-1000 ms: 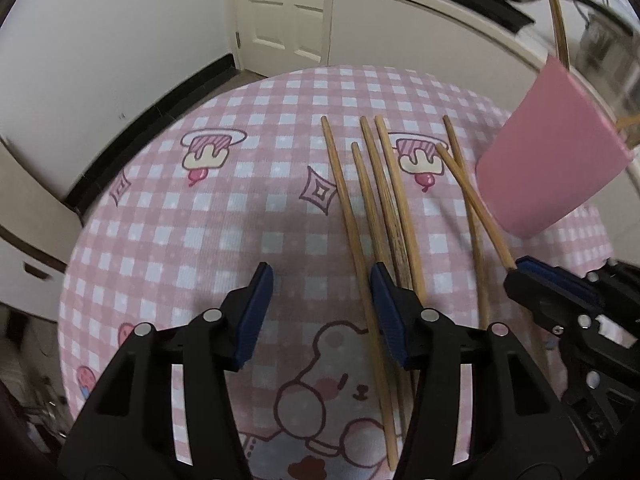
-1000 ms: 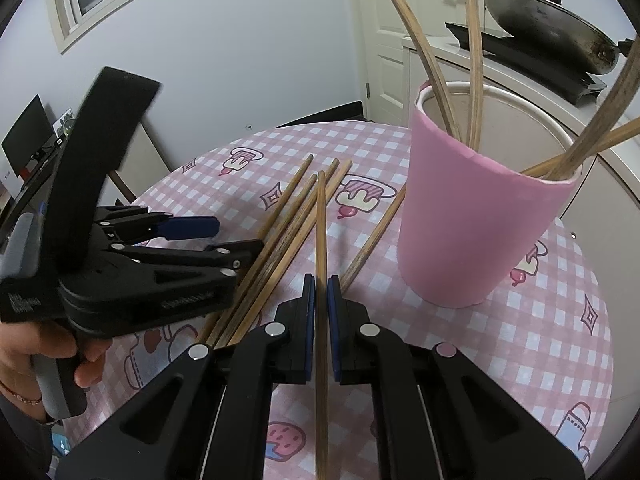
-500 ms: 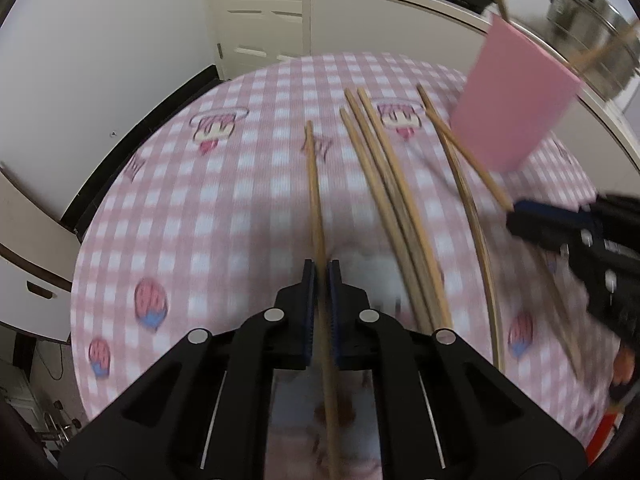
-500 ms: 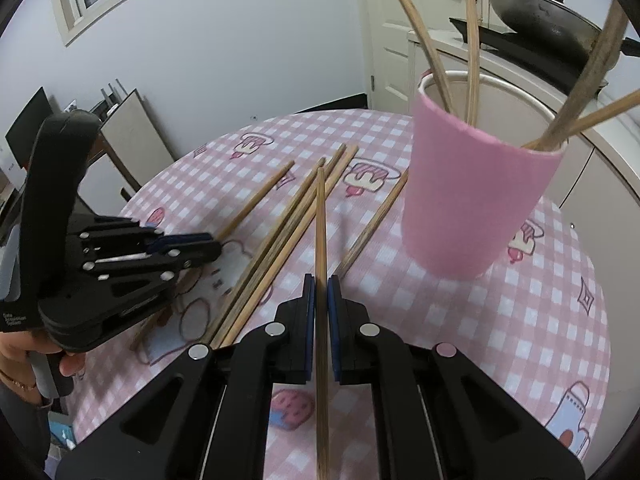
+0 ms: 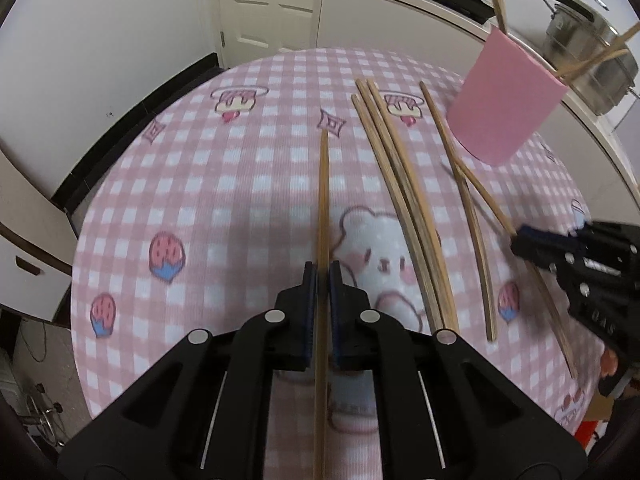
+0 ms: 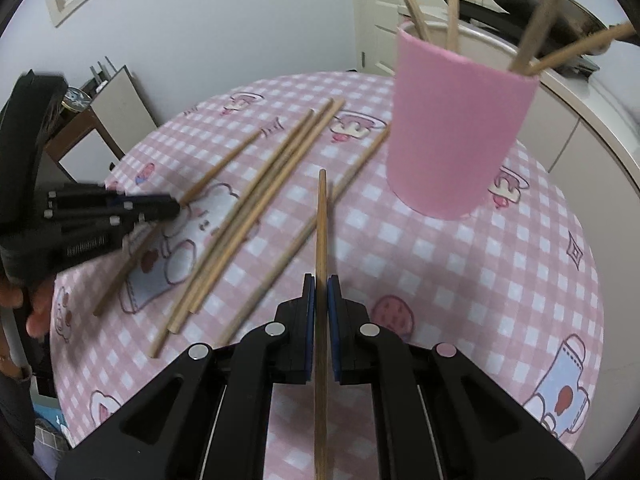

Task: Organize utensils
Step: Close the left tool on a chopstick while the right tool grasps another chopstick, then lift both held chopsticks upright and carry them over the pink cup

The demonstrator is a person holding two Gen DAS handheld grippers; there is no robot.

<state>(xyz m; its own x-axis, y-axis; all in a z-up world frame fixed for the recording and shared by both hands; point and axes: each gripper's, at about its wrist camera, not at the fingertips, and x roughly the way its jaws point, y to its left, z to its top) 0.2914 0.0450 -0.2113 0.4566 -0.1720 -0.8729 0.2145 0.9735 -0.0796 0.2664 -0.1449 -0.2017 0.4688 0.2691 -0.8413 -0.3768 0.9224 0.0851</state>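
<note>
My left gripper (image 5: 323, 276) is shut on a wooden chopstick (image 5: 323, 200) and holds it above the pink checked tablecloth (image 5: 200, 184). My right gripper (image 6: 321, 286) is shut on another wooden chopstick (image 6: 321, 220), lifted and pointing toward the pink cup (image 6: 456, 132), which holds several chopsticks. Several loose chopsticks (image 6: 256, 208) lie on the cloth between the two grippers. The cup (image 5: 504, 108) stands at the far right in the left wrist view. The right gripper (image 5: 520, 238) shows there at the right edge; the left gripper (image 6: 172, 208) shows at the left in the right wrist view.
The round table ends close on all sides. A white counter (image 5: 400, 8) with a wok and a steel pot (image 5: 592, 60) stands behind it. A white door (image 5: 264, 4) is at the back. A small side table (image 6: 84, 132) stands at the left.
My left gripper closed on a chopstick from the left of the pile and lifted it clear. My right gripper kept its chopstick and rose, moving toward the cup.
</note>
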